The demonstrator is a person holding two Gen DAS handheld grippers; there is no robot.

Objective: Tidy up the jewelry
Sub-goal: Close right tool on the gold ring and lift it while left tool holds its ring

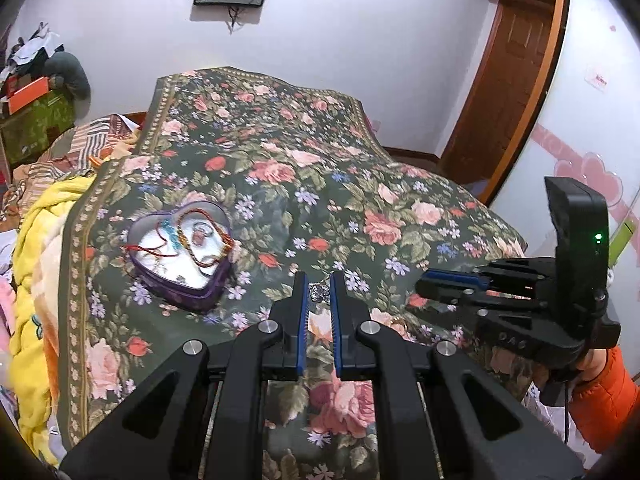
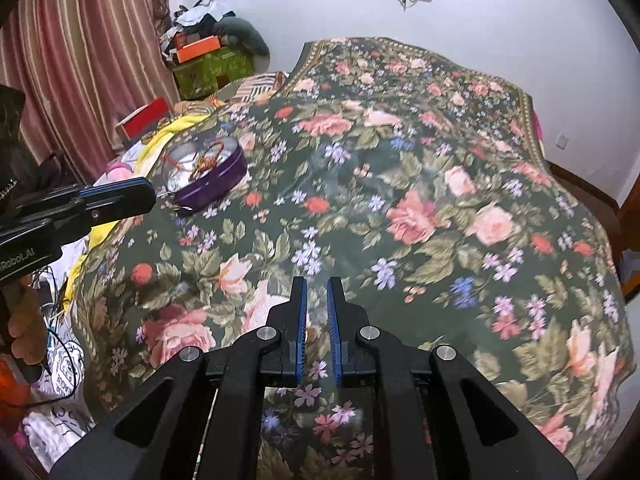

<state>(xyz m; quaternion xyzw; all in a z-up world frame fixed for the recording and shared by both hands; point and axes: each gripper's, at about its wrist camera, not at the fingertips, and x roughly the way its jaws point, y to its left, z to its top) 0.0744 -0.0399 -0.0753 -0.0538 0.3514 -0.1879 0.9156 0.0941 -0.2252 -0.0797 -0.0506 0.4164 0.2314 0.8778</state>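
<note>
- Left gripper [image 1: 319, 280]: fingers drawn close together, pinching a small silvery jewelry piece [image 1: 317, 292] at the tips; a thin chain runs up beside the right finger. What kind of piece it is cannot be told.
- Right gripper [image 2: 317, 285]: fingers closed to a narrow gap; nothing visible between them in the right wrist view. In the left wrist view the same gripper [image 1: 424, 282] appears side-on at the right, held by a hand [image 1: 596, 360] in an orange sleeve [image 1: 608, 400].
- Both grippers hover above the floral bedspread [image 1: 360, 184], near its front edge, pointing down at a slant.
- Heart-shaped box [image 1: 182, 256]: purple wall, pale lining, lid off, resting on the bedspread to the left of the left gripper and clear of it. Inside lie red and braided cords [image 1: 208, 236], a turquoise strand and a ring; one cord loops over the rim.
- Box sits near the left border of the bedspread; beyond that border lies a yellow blanket [image 1: 36, 280] and rumpled bedding.
- Open room: the centre and right of the bedspread are bare fabric, from the grippers to the far edge by the wall.
- Bounds: striped curtain [image 2: 80, 40] and a stack of boxes [image 2: 208, 60] far left; wooden door [image 1: 508, 80] and white wardrobe panel [image 1: 592, 100] to the right.
</note>
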